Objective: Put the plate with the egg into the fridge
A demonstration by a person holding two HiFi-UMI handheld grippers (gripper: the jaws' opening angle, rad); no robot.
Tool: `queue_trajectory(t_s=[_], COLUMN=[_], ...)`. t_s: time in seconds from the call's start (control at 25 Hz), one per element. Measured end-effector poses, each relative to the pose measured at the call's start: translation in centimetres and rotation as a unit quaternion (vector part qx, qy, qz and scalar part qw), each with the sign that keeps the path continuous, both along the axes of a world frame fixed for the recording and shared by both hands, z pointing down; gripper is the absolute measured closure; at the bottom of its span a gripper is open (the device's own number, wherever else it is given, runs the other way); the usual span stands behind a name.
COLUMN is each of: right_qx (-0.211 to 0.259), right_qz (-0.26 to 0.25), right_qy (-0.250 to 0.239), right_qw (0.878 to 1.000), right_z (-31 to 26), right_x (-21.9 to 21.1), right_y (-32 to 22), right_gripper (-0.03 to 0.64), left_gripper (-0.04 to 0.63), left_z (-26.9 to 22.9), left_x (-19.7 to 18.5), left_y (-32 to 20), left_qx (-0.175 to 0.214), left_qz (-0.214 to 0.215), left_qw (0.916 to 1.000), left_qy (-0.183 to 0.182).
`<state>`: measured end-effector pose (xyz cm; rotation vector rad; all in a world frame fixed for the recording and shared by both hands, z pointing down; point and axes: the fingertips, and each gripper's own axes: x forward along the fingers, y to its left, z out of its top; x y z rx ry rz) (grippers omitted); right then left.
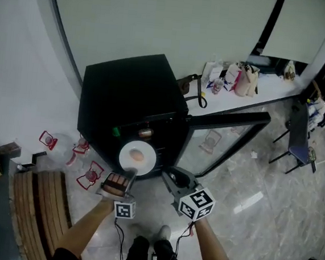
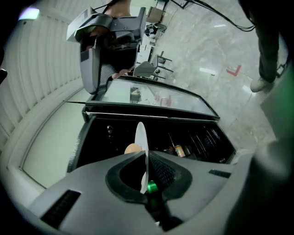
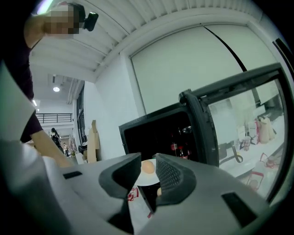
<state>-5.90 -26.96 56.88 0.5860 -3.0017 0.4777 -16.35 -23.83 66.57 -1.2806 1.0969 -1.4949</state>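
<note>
- Plate (image 1: 127, 158) with egg (image 1: 138, 156) is face up, just in front of the open fridge (image 1: 126, 94).
- Left gripper (image 2: 146, 160) fingers (image 2: 166, 173) pinch the plate's near rim, so the plate sticks out ahead of them toward the cavity.
- Right gripper (image 3: 148, 169) fingers are slightly spread and hold nothing; it sits beside the plate on the door side.
- Likely next: push straight in.
- Watch the door (image 1: 232, 120) swung out right and the can (image 2: 178, 150) inside.

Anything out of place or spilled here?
No spill or damage. Egg sits on the plate, clamped at its rim by the left gripper. Only oddity: red-framed clear items scattered on the floor left of the fridge.
</note>
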Motion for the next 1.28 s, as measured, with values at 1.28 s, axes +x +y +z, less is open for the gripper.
queue_trajectory(t_s=[1.28], right_qx=[-0.039], right_qz=[0.006], right_qy=[0.040], right_qw=[0.998], right_z=[14.0], right_x=[0.5], right_y=[-4.6], right_gripper=[0.512], left_gripper=[0.448], left_z=[17.7], left_x=[-7.3], left_y=[-14.5], left_qx=[-0.240], left_qz=[-0.147], left_qw=[0.9439], left_qy=[0.172])
